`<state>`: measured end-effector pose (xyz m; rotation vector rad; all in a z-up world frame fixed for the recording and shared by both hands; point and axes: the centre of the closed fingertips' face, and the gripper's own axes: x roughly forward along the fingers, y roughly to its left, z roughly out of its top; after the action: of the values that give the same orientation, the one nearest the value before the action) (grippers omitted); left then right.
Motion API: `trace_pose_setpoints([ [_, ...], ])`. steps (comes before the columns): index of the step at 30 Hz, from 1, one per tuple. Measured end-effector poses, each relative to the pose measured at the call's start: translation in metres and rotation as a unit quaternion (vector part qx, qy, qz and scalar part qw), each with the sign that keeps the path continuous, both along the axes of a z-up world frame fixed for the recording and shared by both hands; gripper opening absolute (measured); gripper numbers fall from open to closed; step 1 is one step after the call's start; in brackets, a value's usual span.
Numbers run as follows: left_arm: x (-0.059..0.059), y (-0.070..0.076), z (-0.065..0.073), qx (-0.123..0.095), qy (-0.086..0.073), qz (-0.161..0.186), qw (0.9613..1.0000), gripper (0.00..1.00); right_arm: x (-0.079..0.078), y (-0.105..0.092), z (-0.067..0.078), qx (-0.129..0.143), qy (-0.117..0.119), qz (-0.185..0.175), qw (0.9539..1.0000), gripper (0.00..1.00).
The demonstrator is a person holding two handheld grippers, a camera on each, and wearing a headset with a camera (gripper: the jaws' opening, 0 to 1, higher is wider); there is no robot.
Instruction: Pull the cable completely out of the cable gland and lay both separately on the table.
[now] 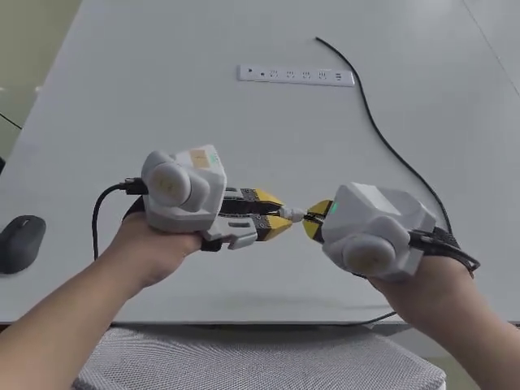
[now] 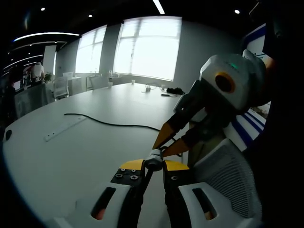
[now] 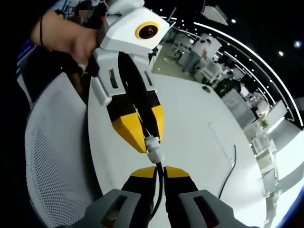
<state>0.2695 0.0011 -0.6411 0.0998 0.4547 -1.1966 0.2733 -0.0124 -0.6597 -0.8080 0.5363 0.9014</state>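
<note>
A small white cable gland hangs in the air between my two grippers, above the table's near edge. My left gripper is shut on the gland, and a black cable runs back between its yellow-tipped jaws. From the opposite side, my right gripper is shut on the black cable just where it leaves the gland. The two grippers point tip to tip, almost touching. In the left gripper view the right gripper comes in from the right.
A white power strip lies far back on the white table, and its black cord runs toward the right edge. A dark mouse sits at the left edge. A grey mesh chair is below the near edge.
</note>
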Motion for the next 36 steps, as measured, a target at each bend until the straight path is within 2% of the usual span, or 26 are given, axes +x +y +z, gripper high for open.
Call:
trace_pose_setpoints([
  [16,-0.004,-0.002,0.002,-0.001,0.000,-0.001,1.0000,0.15,-0.002,-0.002,-0.001,0.008,-0.009,0.002,0.9999,0.00],
  [28,-0.005,-0.006,0.004,-0.003,-0.002,0.001,1.0000,0.15,-0.002,-0.008,0.001,0.046,0.006,-0.035,0.9983,0.00],
  [36,-0.004,-0.005,0.006,-0.007,-0.001,0.006,1.0000,0.15,0.002,-0.025,-0.004,0.061,0.021,-0.072,0.9953,0.00],
])
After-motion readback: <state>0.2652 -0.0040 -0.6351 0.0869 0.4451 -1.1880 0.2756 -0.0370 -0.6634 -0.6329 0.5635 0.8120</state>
